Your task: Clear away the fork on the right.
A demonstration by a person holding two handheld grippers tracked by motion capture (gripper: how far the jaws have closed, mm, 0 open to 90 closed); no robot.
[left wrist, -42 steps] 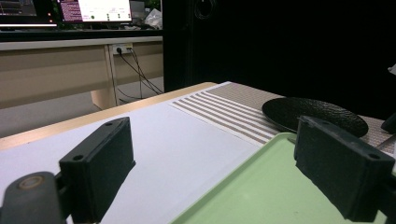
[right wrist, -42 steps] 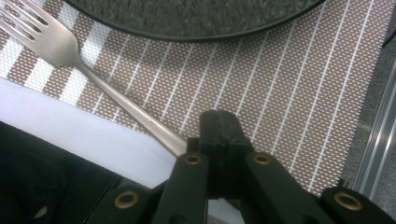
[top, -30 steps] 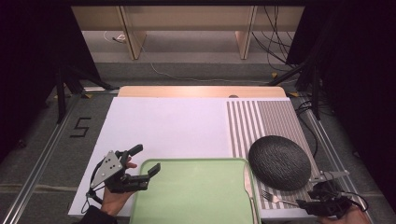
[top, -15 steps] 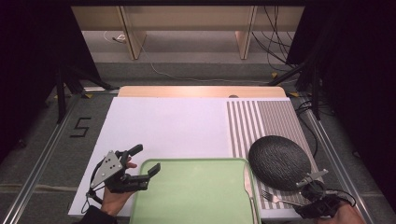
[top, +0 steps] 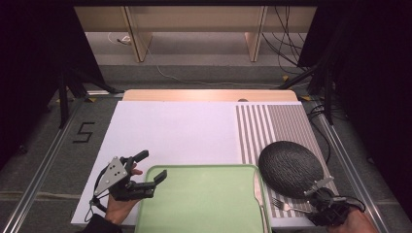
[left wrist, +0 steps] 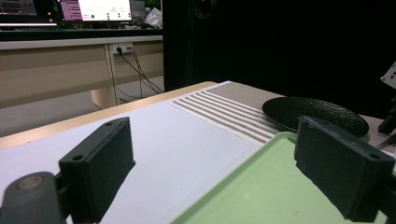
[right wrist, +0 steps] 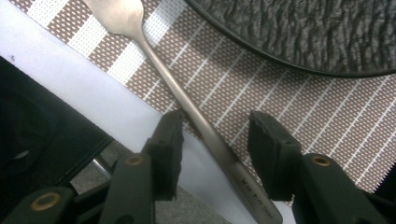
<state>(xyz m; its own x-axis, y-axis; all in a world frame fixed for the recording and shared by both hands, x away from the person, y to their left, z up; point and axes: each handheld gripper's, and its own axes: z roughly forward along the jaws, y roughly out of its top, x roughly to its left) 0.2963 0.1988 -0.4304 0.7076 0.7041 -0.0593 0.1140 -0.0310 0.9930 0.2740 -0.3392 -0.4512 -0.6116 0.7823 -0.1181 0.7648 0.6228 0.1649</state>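
A: Fork first. Where does the slim silver metal fork point(right wrist: 187, 107) lie against the right gripper point(right wrist: 215, 140)?

B: Its handle runs slantwise between the two black pads, close against the left-hand finger point(right wrist: 168, 144) and clear of the other one. The jaws have just been closing, yet the pads do not press it. The tines point away from the fingertips, toward the round black textured plate point(right wrist: 299, 32) just beyond them.

A: What is under it?

B: The brown-and-white striped woven placemat point(right wrist: 280, 93), with the handle end hanging past the white table edge point(right wrist: 93, 93).

A: And the left gripper point(top: 145, 172)?

B: Released, jaws wide apart with nothing between them. One finger point(left wrist: 336, 168) hovers over the corner of the pale green plastic tray point(left wrist: 261, 186), the other over the white tabletop beside it.
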